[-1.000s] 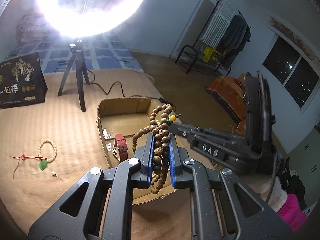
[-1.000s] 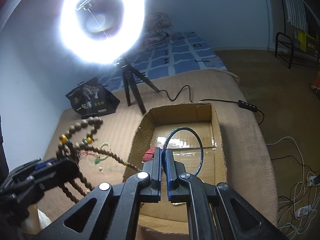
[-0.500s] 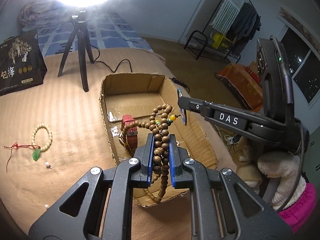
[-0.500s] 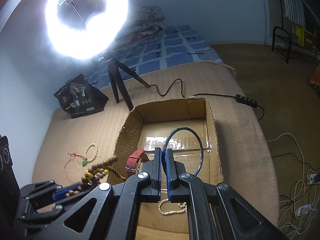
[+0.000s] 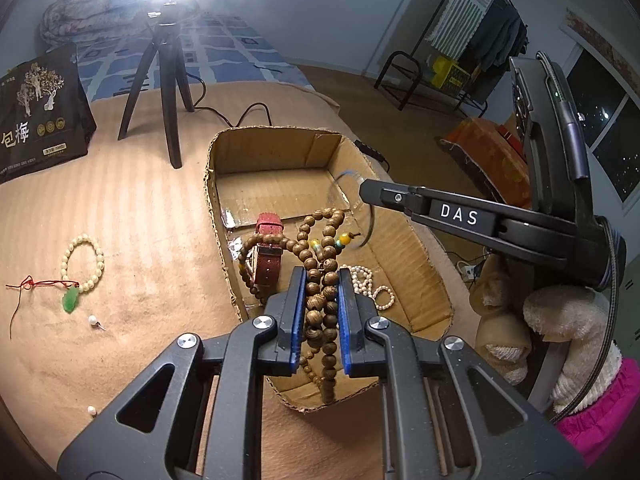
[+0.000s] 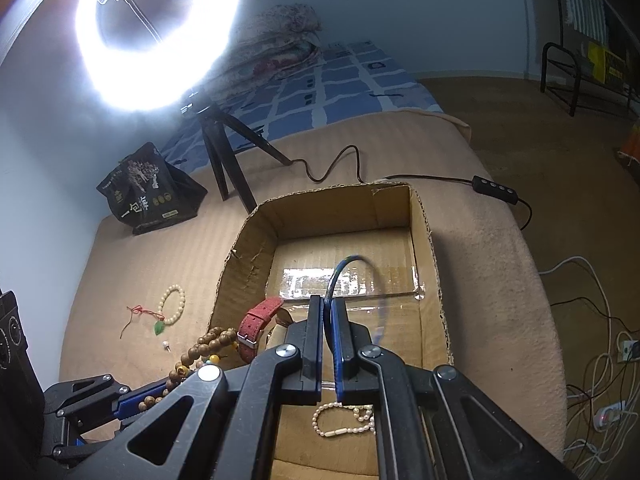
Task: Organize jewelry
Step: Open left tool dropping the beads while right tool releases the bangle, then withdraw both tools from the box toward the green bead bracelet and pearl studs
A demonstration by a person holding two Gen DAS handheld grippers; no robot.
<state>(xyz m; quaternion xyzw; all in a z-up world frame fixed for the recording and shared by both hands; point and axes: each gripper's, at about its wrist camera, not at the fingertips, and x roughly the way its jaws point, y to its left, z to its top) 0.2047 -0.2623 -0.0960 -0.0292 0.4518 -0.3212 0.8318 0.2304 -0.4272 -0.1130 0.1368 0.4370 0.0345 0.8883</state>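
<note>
Left gripper [image 5: 319, 312] fingers clamp wooden bead strand [image 5: 320, 300], loops spilling above and below; right gripper [image 6: 327, 336] fingers pinch thin blue bangle [image 6: 340, 268] arcing ahead over cardboard box [image 6: 424, 216].

- Our left gripper [image 5: 319, 312] is matte black plastic, with blue pads lining the inner faces of its two fingers.
- Round silver screws mark each pivot of its triangular linkage arms.
- Our right gripper [image 6: 327, 344] has the same black frame, blue pads and silver screws.
- Its side carries a white "DAS" label.
- We wear a fuzzy cream glove [image 5: 568, 320] with a pink cuff.
</note>
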